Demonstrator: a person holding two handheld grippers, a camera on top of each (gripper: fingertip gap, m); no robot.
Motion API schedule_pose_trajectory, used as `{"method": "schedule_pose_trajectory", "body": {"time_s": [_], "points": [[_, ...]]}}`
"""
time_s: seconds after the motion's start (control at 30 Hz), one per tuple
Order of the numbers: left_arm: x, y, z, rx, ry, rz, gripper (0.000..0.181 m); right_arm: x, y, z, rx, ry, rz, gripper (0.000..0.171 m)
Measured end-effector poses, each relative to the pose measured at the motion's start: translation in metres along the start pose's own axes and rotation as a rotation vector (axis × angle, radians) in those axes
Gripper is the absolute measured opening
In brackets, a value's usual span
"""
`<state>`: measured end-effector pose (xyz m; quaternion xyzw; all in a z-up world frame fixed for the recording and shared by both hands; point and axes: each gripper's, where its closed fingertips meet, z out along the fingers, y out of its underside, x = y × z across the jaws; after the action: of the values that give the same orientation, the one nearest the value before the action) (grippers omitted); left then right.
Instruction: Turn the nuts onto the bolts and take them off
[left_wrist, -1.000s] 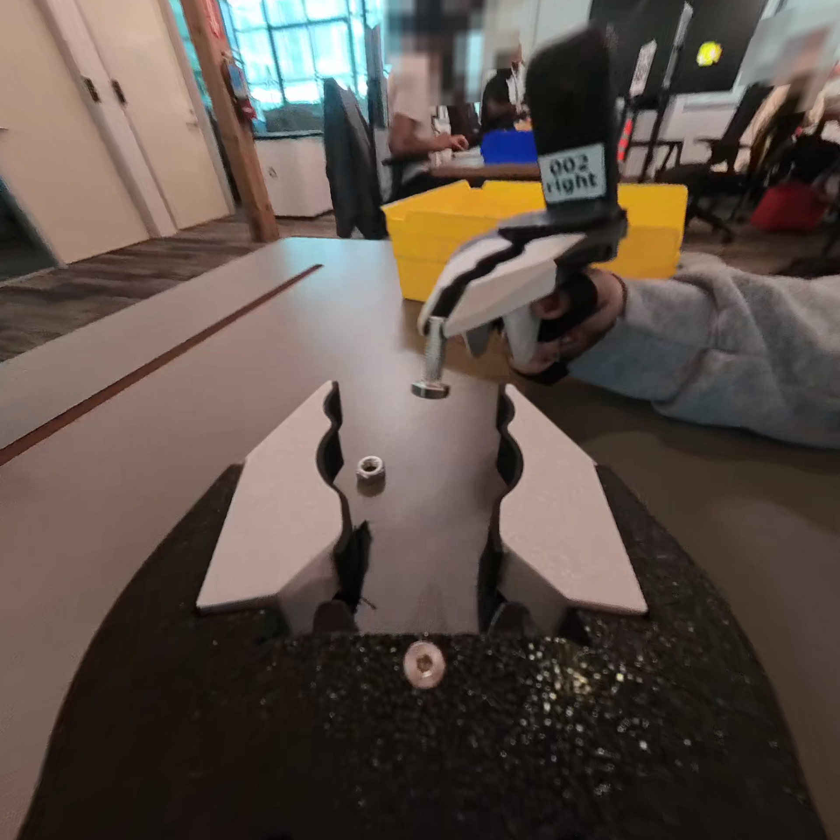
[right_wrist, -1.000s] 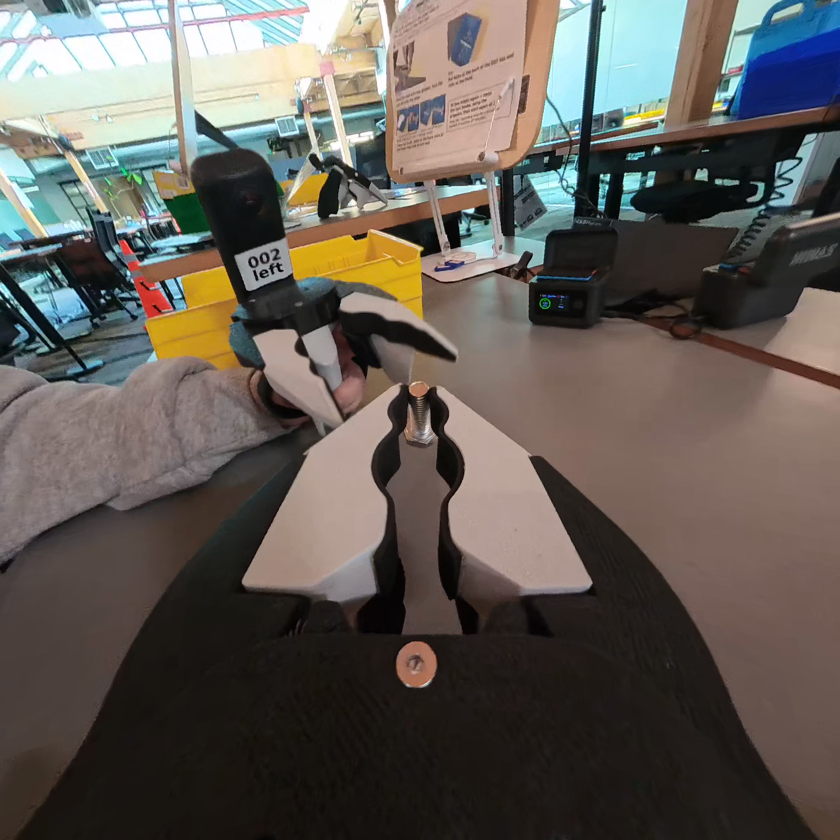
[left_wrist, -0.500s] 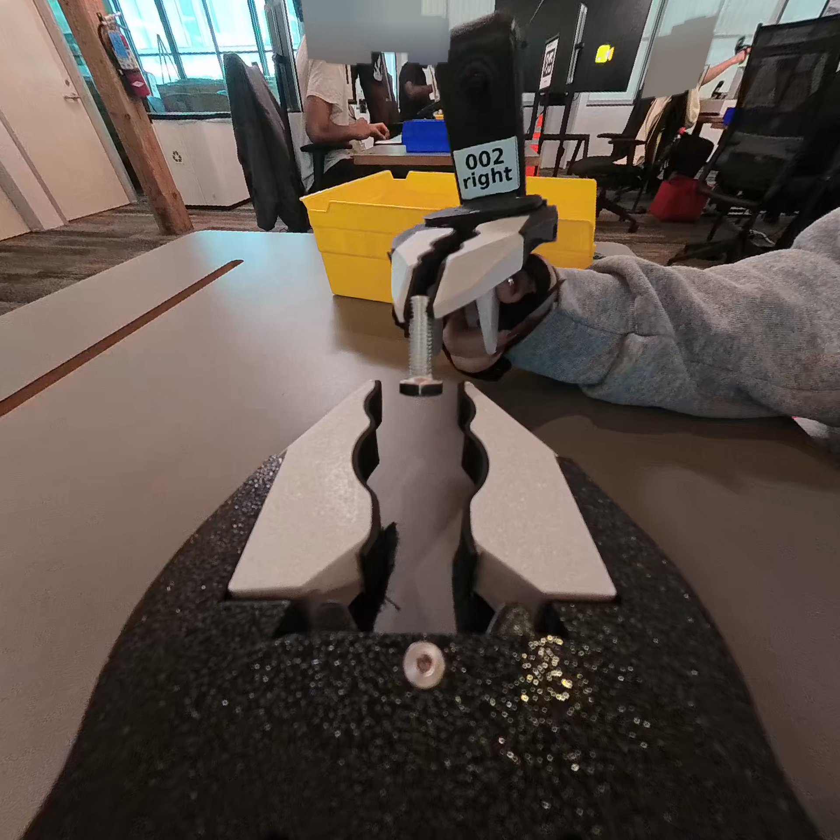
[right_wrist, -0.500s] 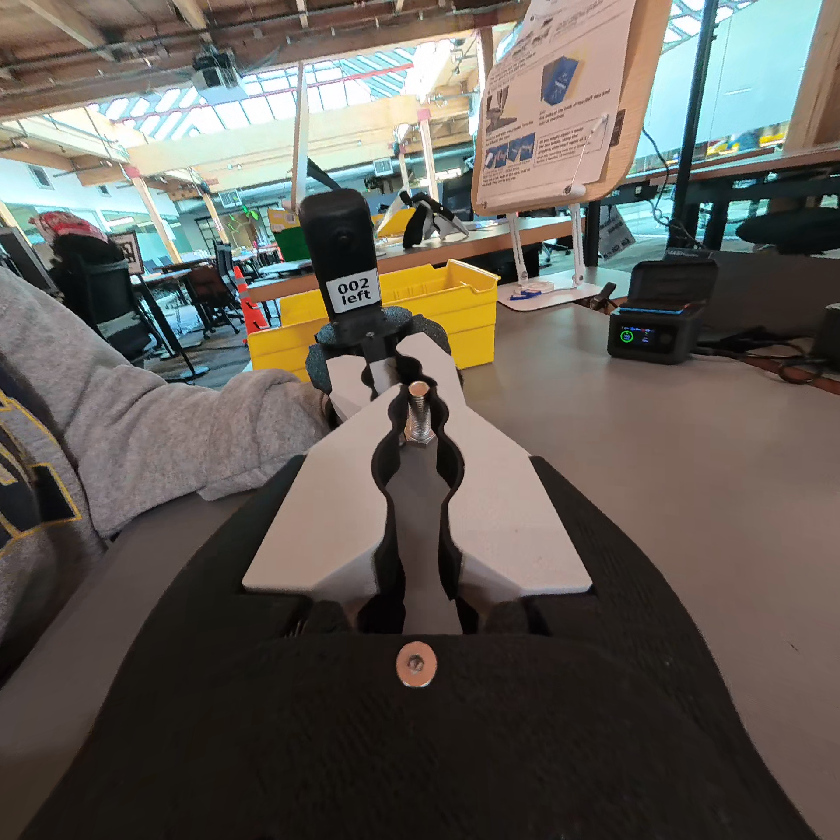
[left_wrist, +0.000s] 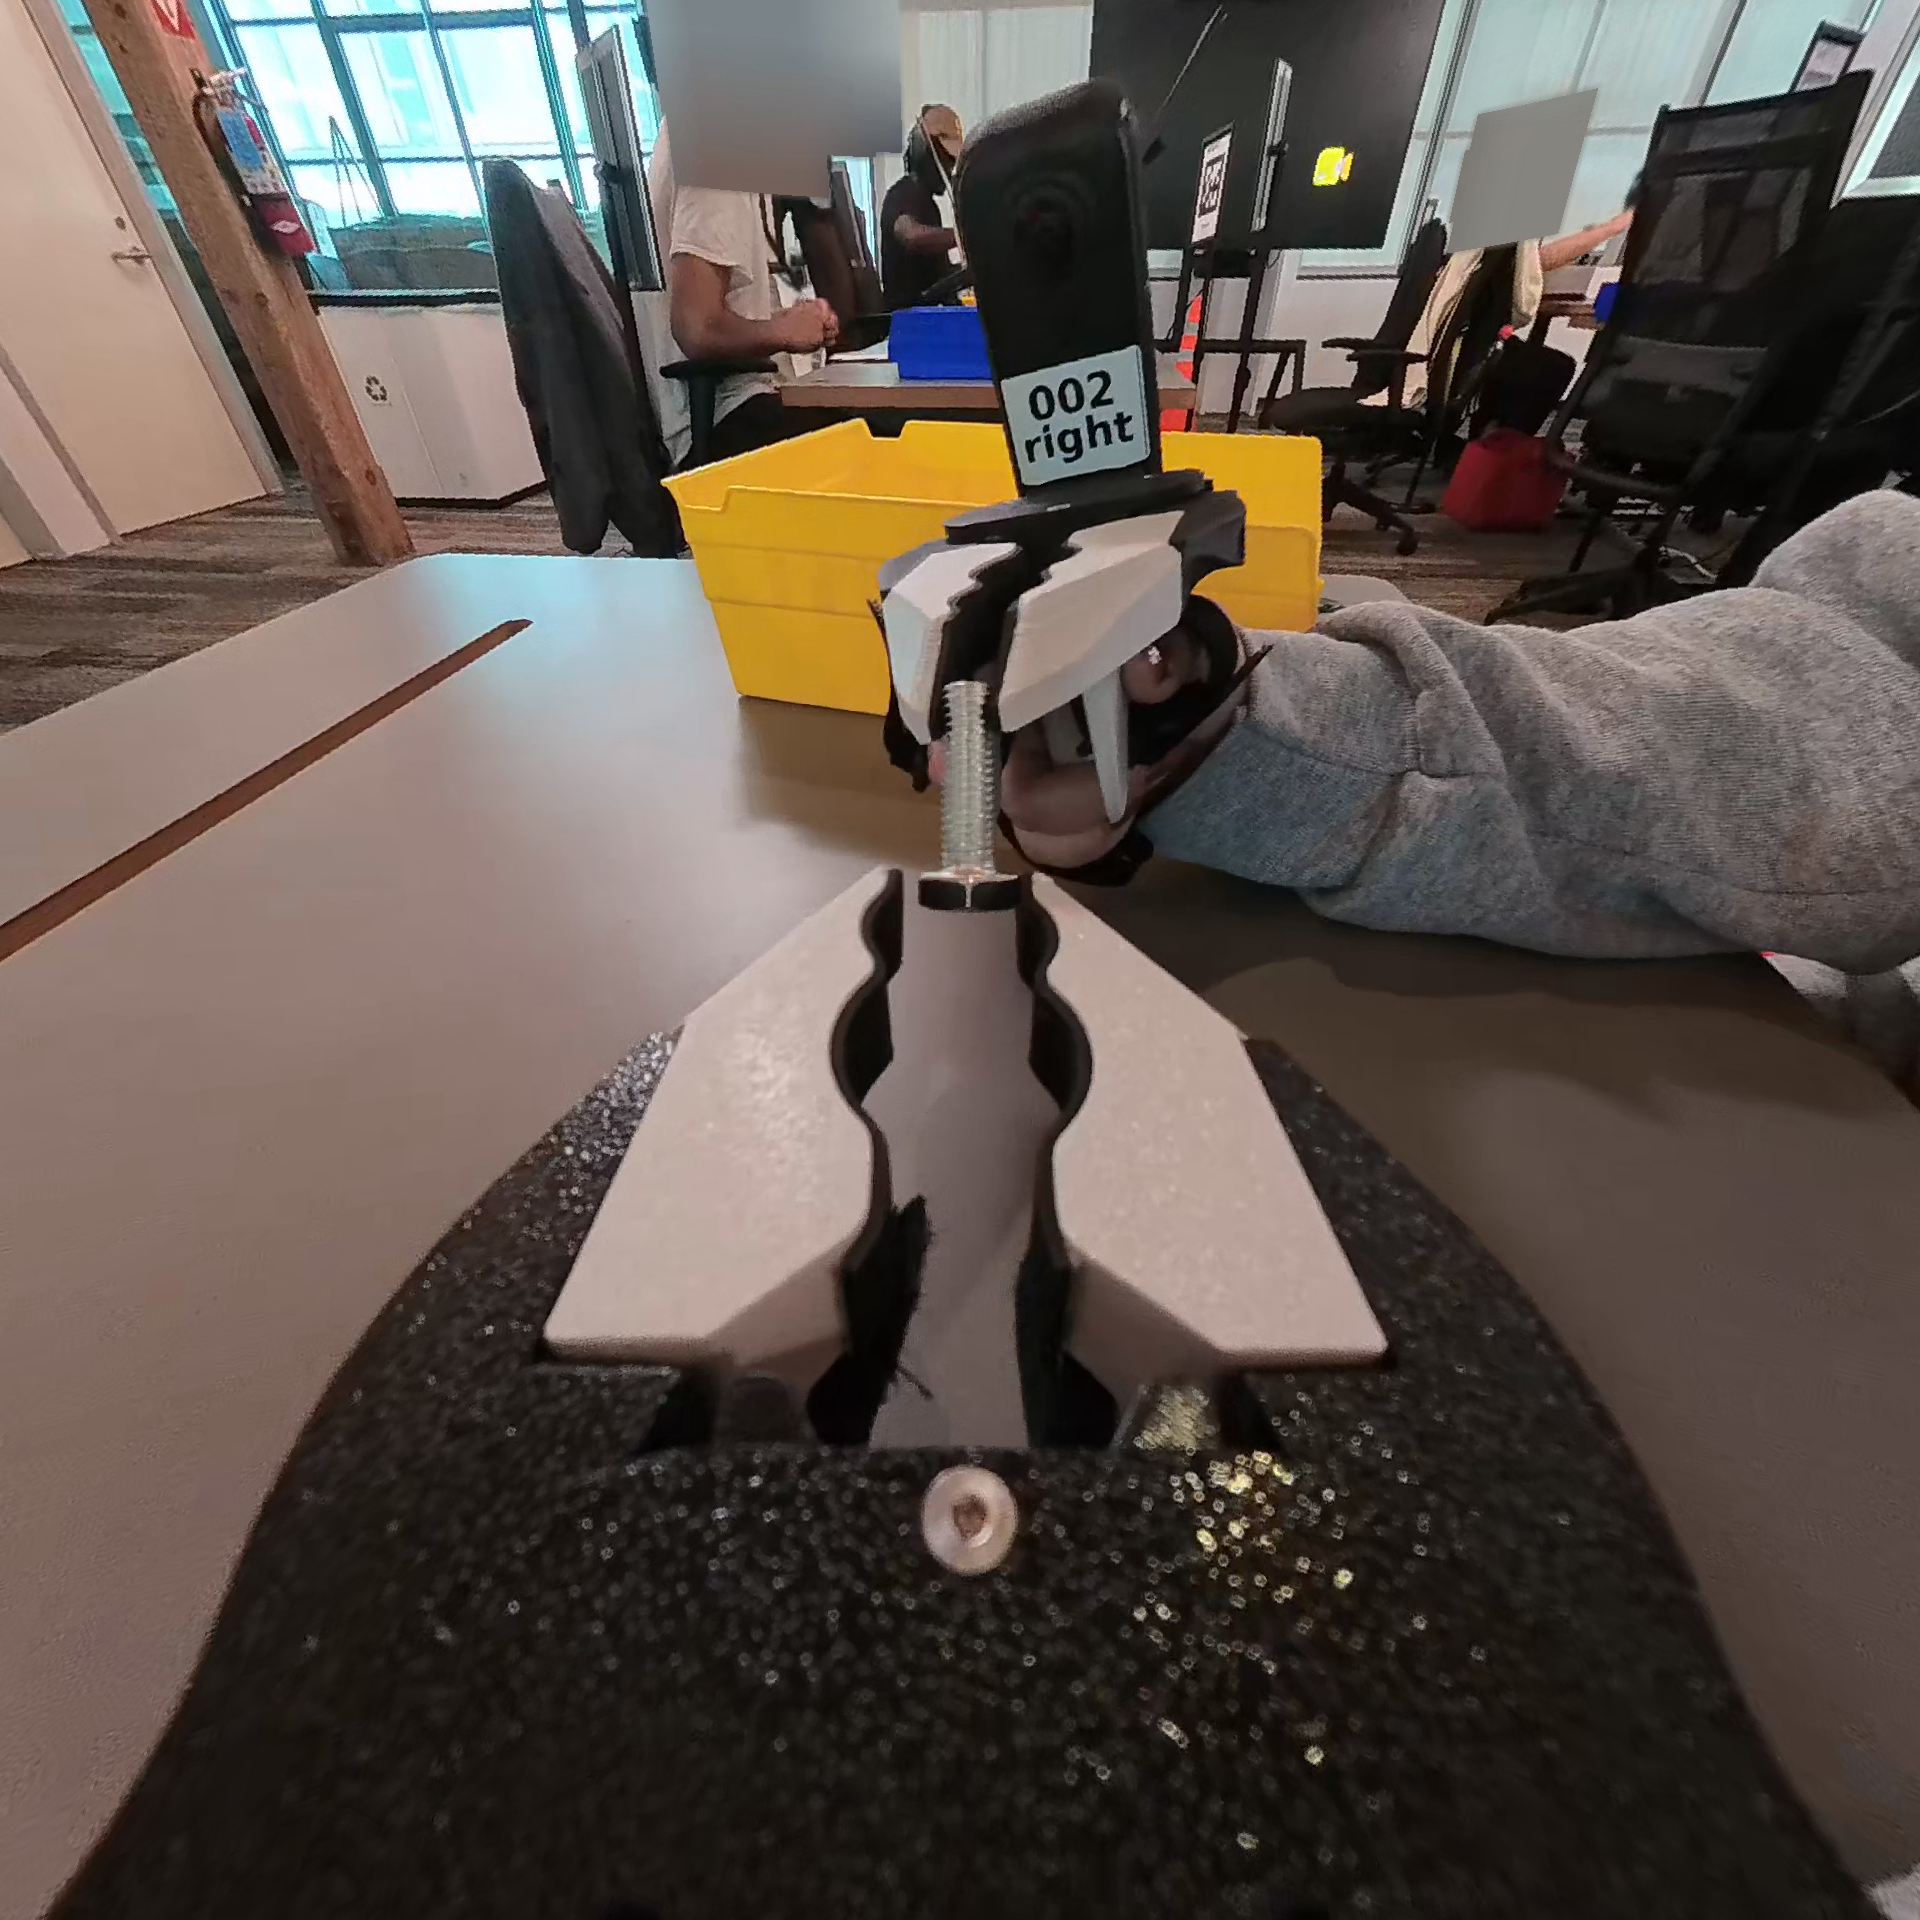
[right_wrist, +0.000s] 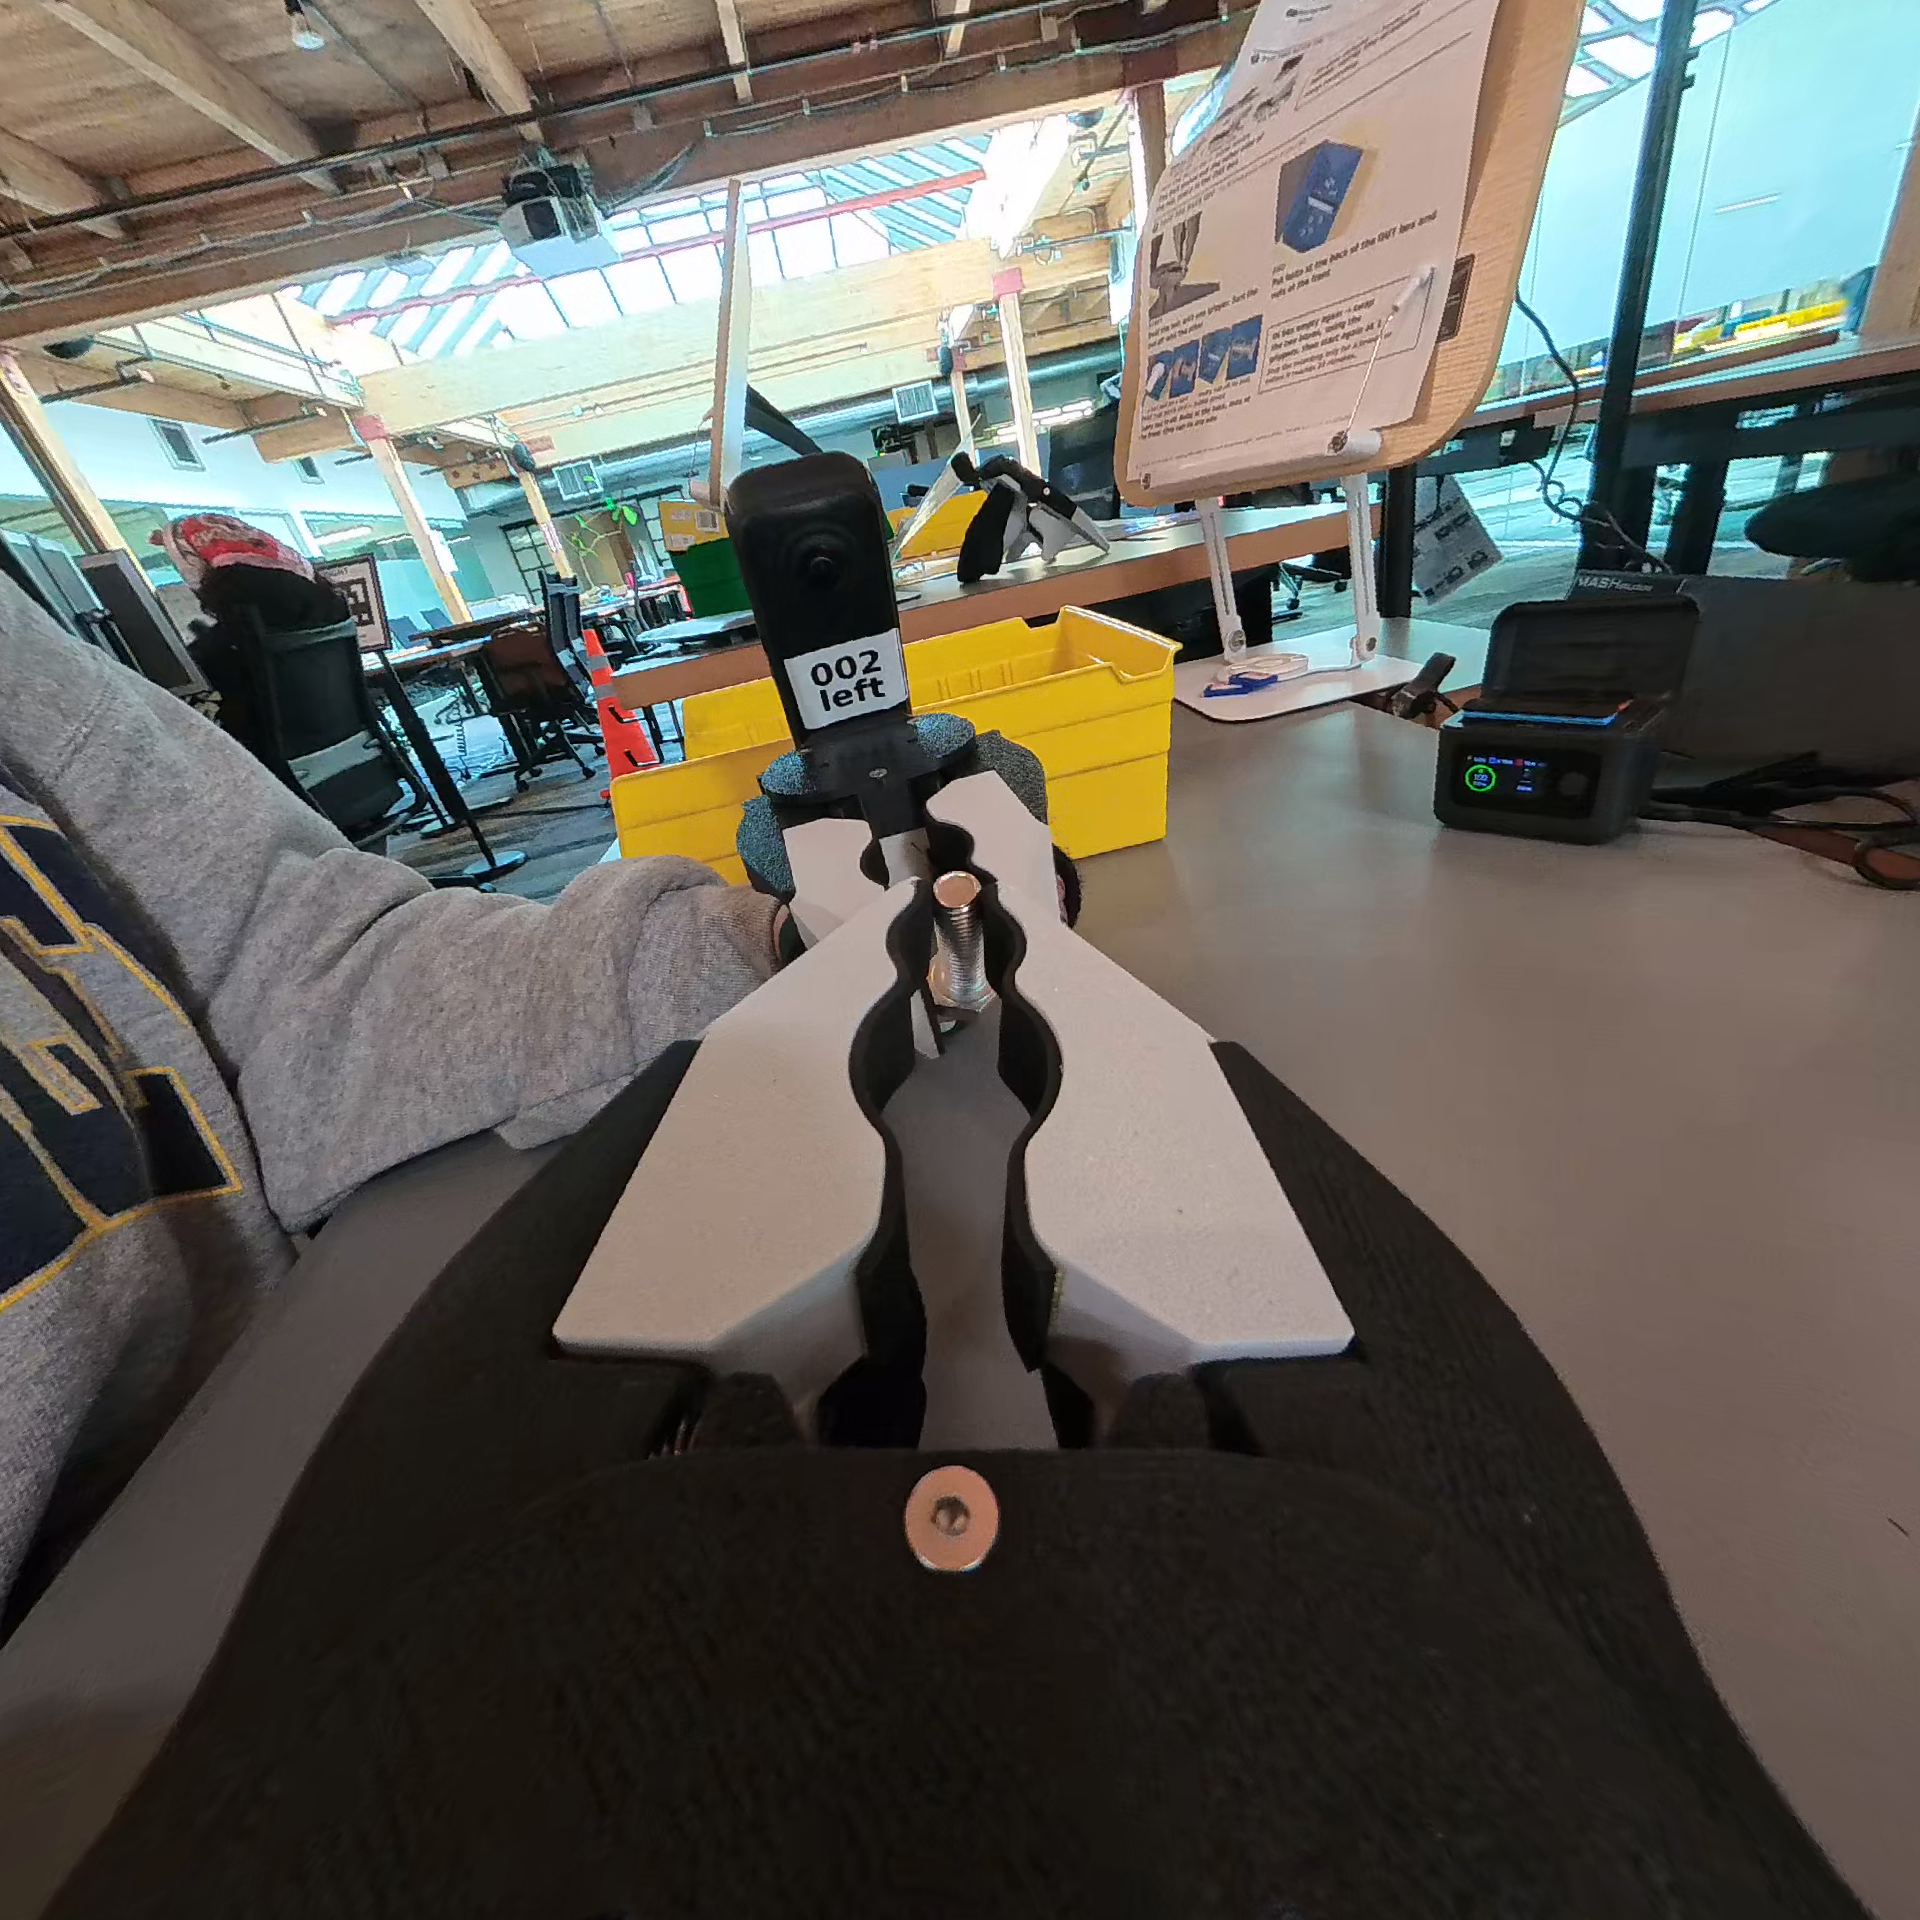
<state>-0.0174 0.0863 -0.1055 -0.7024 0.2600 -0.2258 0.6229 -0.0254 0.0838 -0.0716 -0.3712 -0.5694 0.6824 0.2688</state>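
Silver threaded bolt (left_wrist: 965, 790), upright, hex head down, above table

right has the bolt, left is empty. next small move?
Probably back the left gripper off and go find the nut: its fingers stand apart with nothing between them, nosed up to the bolt, which the right gripper holds by the thread, head down. No nut shows in either view.
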Motion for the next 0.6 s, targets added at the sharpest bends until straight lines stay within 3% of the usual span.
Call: {"method": "schedule_pose_trajectory", "body": {"time_s": [0.6], "points": [[-0.0018,-0.0004,-0.0004,0.004,-0.021,0.013,0.015,0.0036,-0.0007,-0.0003,0.010,0.026,0.011,0.008]]}}
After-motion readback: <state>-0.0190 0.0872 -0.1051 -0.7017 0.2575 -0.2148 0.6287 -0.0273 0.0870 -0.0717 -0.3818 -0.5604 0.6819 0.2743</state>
